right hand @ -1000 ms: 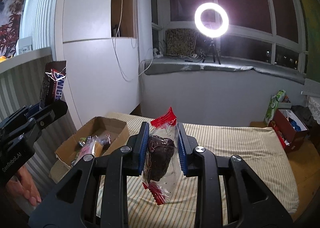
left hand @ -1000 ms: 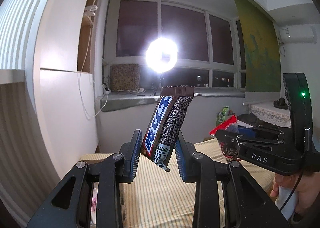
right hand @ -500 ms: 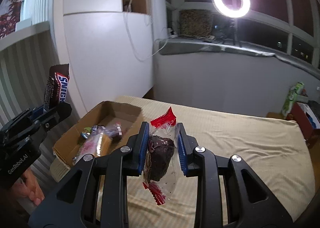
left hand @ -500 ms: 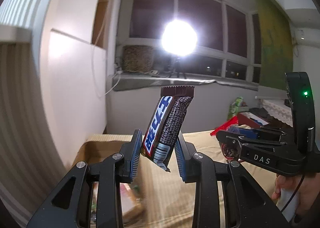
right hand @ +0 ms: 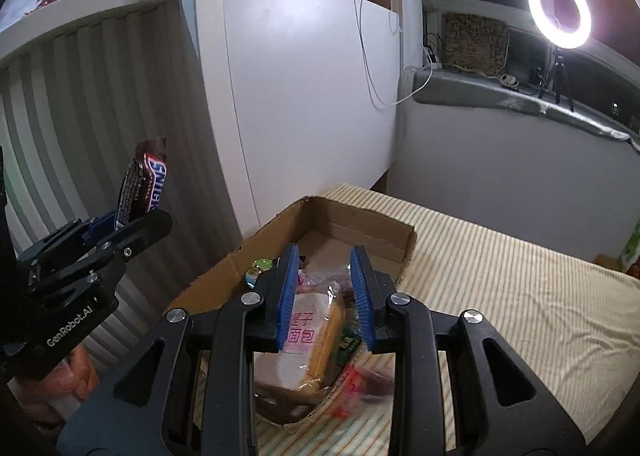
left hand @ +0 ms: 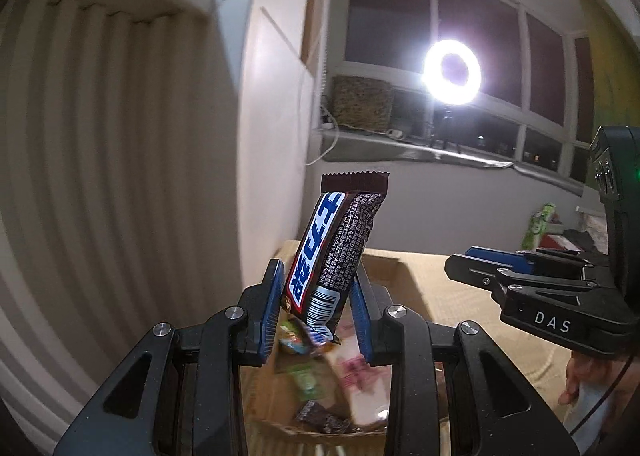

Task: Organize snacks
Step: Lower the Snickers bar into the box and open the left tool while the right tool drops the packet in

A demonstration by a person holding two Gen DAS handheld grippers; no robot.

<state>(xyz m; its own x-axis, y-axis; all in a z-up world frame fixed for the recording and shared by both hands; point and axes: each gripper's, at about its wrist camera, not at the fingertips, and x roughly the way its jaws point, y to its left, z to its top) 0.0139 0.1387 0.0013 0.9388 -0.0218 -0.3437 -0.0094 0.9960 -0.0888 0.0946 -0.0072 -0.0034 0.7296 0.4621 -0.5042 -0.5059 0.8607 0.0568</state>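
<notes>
My left gripper [left hand: 316,308] is shut on a Snickers bar [left hand: 334,252], held upright above the near-left part of an open cardboard box [left hand: 384,260]; the bar also shows in the right wrist view [right hand: 142,186]. My right gripper [right hand: 326,296] is open and empty above the box [right hand: 360,224]. A red and clear packet with a dark cake [right hand: 360,384], blurred, lies by the box's near edge under the right gripper. A bread packet [right hand: 308,340] and several small snacks lie in the box.
The box sits at the left edge of a striped bed [right hand: 500,288], beside a ribbed headboard [right hand: 92,104] and a white cabinet [right hand: 308,88]. A ring light [right hand: 559,9] stands on the window sill. Boxes and bags [left hand: 548,224] sit at the far right.
Both grippers moved left and down over the box. My right gripper opened and let go of the cake packet, which dropped below it. My left gripper kept the Snickers bar.
</notes>
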